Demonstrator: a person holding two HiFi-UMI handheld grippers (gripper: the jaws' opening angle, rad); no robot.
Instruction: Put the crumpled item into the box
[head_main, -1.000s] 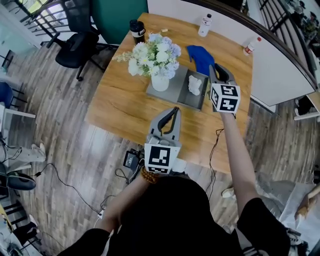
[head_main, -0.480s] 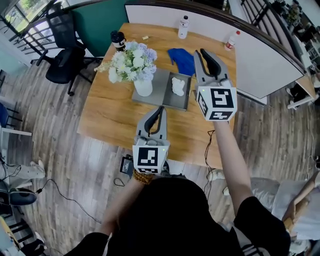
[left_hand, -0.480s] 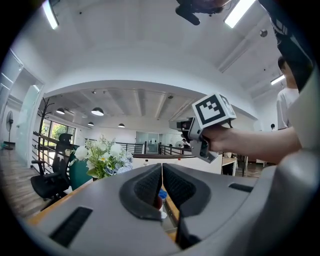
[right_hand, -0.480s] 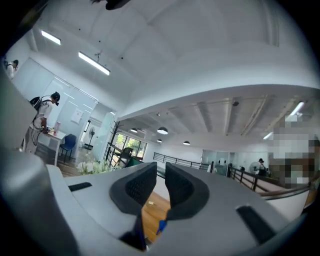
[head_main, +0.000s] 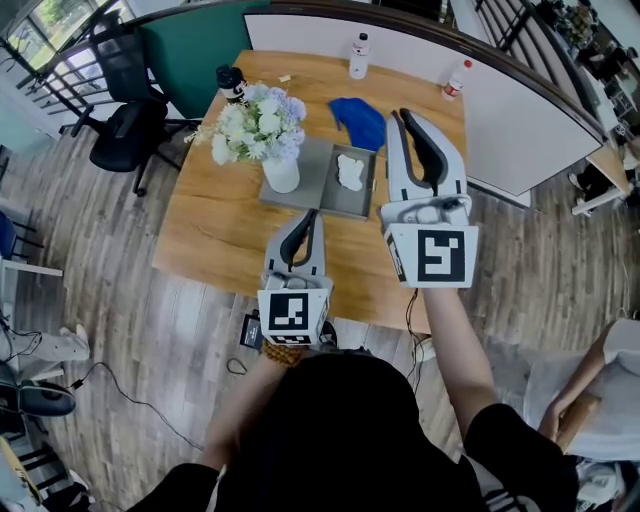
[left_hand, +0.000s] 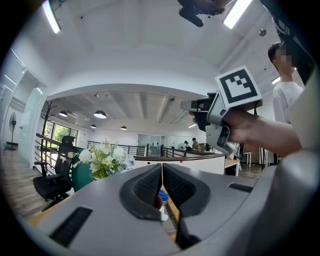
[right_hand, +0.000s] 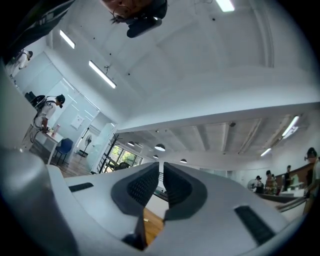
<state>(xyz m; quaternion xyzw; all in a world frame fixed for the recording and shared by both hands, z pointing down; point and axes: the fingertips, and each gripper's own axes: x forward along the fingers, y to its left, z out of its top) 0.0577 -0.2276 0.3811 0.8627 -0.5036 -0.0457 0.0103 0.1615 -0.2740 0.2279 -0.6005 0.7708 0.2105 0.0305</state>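
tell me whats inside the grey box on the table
A white crumpled item lies in the right half of the box. The left half looks bare, but the vase and flowers cover its left edge, so anything there cannot be seen.

We see box (head_main: 312, 182): grey, shallow, open, two compartments | crumpled item (head_main: 350, 171): white wad, lying in right compartment.
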